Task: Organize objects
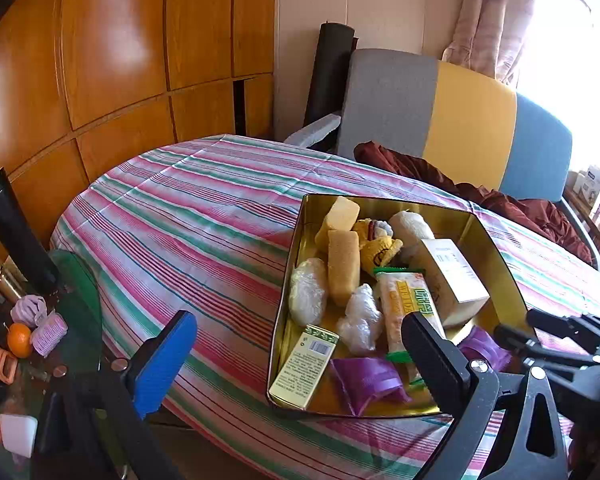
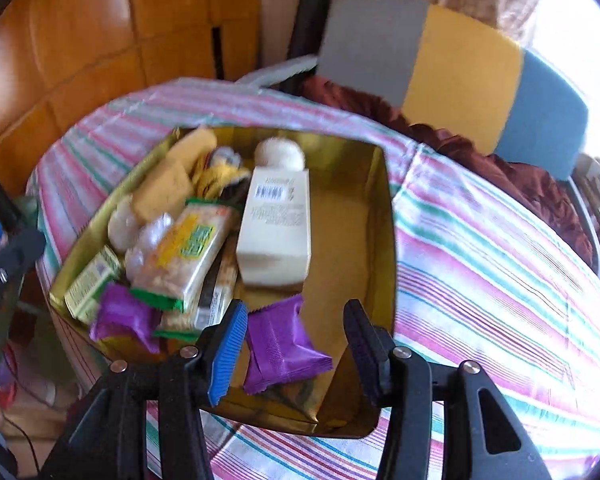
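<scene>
A: Striped tablecloth (image 1: 204,216) carries the gold tin (image 2: 384,216); which step is this?

B: Filling, I think. Right gripper (image 2: 296,344) is open around one purple packet (image 2: 280,348) at 6 o'clock. Left gripper (image 1: 300,356) is open, empty.

A: Count?

B: Two purple packets, two yellow cakes (image 1: 342,266). Next: close gently or withdraw.

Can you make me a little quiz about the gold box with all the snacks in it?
1. True or false: the gold metal tin sits on a striped tablecloth.
2. Which purple thing lies between the right gripper's open fingers? A) a purple foil snack packet B) a purple cup C) a purple sock
3. Fill in: the tall cream-coloured carton lies ____ the tin.

Key:
1. True.
2. A; the fingers are apart and not squeezing it.
3. Inside, beside the green-edged cracker pack.
</scene>
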{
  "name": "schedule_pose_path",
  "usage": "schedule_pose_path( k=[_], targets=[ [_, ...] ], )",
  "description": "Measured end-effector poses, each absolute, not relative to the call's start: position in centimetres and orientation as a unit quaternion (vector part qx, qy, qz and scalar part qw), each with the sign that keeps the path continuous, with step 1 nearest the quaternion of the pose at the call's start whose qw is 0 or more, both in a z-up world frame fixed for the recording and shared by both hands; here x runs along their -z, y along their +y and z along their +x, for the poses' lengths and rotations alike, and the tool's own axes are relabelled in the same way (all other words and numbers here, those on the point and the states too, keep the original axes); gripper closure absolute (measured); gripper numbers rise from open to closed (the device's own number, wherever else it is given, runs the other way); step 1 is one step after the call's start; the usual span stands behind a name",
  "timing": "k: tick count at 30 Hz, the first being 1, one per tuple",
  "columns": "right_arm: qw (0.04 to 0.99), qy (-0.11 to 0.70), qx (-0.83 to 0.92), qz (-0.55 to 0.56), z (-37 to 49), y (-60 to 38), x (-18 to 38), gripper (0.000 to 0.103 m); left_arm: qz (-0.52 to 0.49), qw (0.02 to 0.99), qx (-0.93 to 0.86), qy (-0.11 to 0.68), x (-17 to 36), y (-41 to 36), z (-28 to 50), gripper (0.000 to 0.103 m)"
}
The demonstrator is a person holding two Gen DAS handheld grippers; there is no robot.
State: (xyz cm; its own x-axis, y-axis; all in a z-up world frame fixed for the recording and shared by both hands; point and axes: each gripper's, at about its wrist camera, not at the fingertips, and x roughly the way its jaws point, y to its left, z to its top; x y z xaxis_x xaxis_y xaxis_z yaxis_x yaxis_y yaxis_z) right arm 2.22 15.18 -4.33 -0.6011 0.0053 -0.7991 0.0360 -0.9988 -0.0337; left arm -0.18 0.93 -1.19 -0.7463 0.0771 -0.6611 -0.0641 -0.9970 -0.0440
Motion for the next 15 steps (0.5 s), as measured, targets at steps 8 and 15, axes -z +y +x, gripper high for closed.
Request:
schedule_pose_path(
  k=[8,15],
  targets=[
    [-0.048,0.001,0.921,0.386,3.2,15.5,2.4,0.052,-0.356,0.051,-0.933,-0.018,1.5,1.2,0.8,0.0],
    [-0.052,-0.005,0.921,0.386,4.0,15.7,2.2,0.052,-0.356,0.049,-0.933,-0.01,1.7,1.6,1.1,0.0]
  ],
)
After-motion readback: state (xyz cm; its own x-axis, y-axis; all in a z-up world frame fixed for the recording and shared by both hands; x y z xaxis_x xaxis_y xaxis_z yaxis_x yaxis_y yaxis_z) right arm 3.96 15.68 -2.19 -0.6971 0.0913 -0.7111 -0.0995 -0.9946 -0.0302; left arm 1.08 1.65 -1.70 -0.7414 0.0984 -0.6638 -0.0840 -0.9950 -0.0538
